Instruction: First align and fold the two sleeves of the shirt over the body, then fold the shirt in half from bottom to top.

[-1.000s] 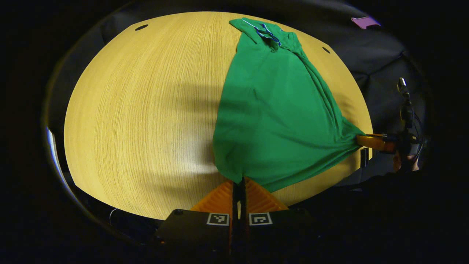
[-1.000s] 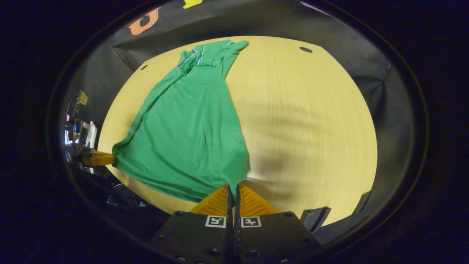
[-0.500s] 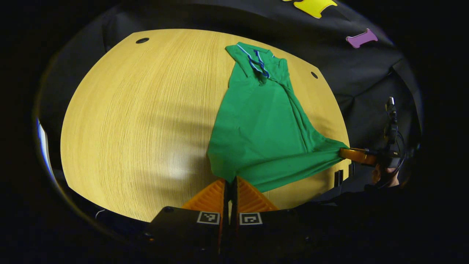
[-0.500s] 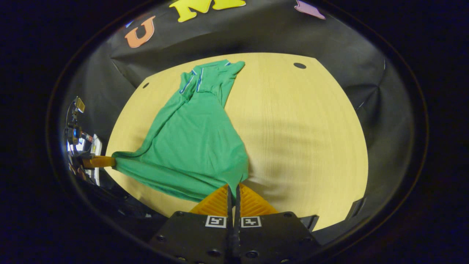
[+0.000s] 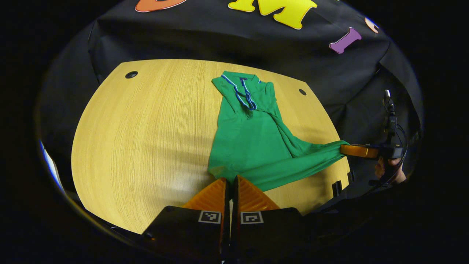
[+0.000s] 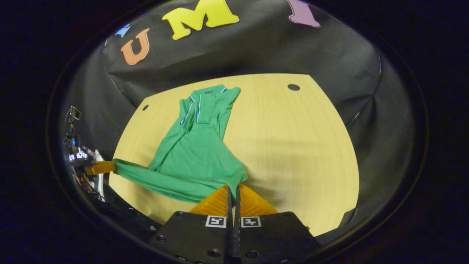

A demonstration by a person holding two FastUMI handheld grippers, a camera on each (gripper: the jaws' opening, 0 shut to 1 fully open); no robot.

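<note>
Left gripper view: left tongs [image 5: 230, 180] at the bottom, fingers pressed together and clamped on one bottom corner of the green shirt [image 5: 253, 146], at the hem. Shirt spread lengthwise on the pale wooden worktop [image 5: 146, 139], collar with blue and white stripes [image 5: 244, 96] at the far end, near the far edge. Sleeves already folded inward over the body, giving a long narrow shape. Near hem raised off the wood and stretched sideways toward the right. Far off at the right, right tongs [image 5: 346, 149] gripping the other bottom corner, cloth drawn to a point there; a hand [image 5: 390, 168] behind them, holding the handle, partly in shadow. Two small dark holes in the worktop, one at the far left [image 5: 131, 74], one at the far right beside the shoulder of the shirt [image 5: 302, 91].

Right gripper view: right tongs [image 6: 233, 189] at the bottom, fingers together and clamped on a bottom corner of the shirt [image 6: 194, 154], cloth bunched just above the tips. Collar [image 6: 198, 106] at the far end, close to the far edge of the worktop [image 6: 293, 146]. Lower hem pulled taut as a band running left to the left tongs [image 6: 111, 167], which pinch the opposite corner at the worktop's left edge. Body of the shirt lying flat on the wood beyond the lifted hem.
</note>
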